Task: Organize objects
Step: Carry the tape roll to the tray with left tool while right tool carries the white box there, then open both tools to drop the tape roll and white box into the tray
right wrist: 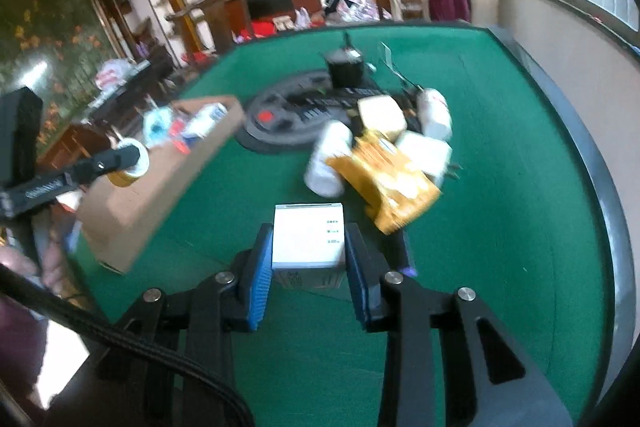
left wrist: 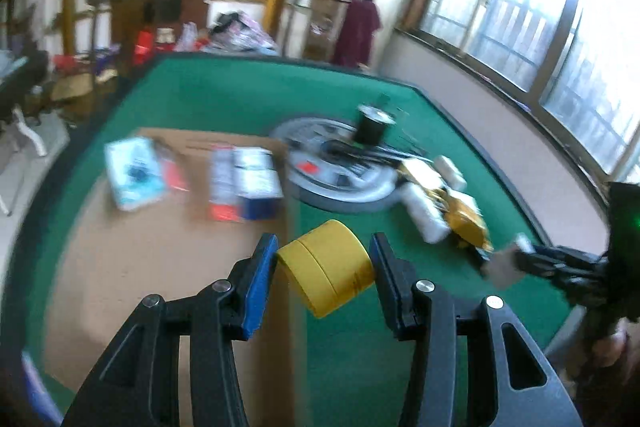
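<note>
Above the green tabletop [left wrist: 224, 95], the left tongs [left wrist: 324, 269] clamp a yellow tape roll [left wrist: 326, 267] by its flat faces, over the near edge of the cardboard box [left wrist: 160, 247], probably to drop it in. At eleven o'clock from the roll, that box holds a pale blue packet [left wrist: 134, 173] and a blue-and-white carton [left wrist: 250, 183]. The right tongs [right wrist: 308, 259] grip a small white box [right wrist: 308, 233] by its sides, with the box at their ten o'clock. Unsorted rolls and yellow packaging [right wrist: 386, 183] lie at one o'clock.
</note>
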Demonstrator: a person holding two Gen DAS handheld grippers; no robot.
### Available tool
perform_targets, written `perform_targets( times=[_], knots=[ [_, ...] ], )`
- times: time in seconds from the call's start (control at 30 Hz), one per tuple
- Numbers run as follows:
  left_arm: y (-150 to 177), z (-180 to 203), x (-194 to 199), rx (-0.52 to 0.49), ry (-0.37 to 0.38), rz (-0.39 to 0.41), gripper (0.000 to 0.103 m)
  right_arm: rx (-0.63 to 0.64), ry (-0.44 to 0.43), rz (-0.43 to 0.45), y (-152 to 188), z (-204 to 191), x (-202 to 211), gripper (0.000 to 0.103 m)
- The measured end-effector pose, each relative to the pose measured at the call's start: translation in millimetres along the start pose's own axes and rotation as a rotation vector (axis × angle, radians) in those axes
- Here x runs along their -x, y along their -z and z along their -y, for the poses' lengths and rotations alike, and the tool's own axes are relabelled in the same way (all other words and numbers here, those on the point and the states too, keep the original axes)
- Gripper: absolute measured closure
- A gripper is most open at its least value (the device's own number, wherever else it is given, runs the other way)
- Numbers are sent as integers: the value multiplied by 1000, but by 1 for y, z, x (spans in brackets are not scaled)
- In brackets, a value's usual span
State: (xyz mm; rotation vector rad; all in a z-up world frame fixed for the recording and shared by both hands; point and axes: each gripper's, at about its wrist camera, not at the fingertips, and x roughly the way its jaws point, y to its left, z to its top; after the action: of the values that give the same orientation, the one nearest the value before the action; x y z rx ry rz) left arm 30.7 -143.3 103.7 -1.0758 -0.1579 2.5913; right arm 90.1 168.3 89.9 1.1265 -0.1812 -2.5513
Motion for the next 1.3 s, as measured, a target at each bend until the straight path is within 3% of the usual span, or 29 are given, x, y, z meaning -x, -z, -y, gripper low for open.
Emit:
perform_targets(
  times=[0.2, 0.4, 0.57, 0.87, 1.07, 1.17, 1.3],
  knots=[
    [-16, -53, -12, 38, -96, -9, 61, -5, -184, 0, -46, -54, -11, 72],
    [-18, -87, -58, 89, -130, -78, 61, 5, -280, -84, -73, -123, -76, 71],
    [-13, -113, -84, 133, -140, -127, 61, 17, -262, -164, -79, -161, -135, 71],
    [-11, -146, -89, 245, -118, -126, 61, 3, -201, -233, -74, -174, -186, 71],
    [-10, -147, -86, 266, -114, -110, 49, 13, -167, -220, -72, -179, -185, 67],
    [-11, -151, -87, 306, -104, -118, 48, 23, -155, -190, -74, -181, -178, 59],
    [-8, -153, -86, 333, -153, -136, 48, 32, -151, -134, -79, -177, -159, 58]
  ],
)
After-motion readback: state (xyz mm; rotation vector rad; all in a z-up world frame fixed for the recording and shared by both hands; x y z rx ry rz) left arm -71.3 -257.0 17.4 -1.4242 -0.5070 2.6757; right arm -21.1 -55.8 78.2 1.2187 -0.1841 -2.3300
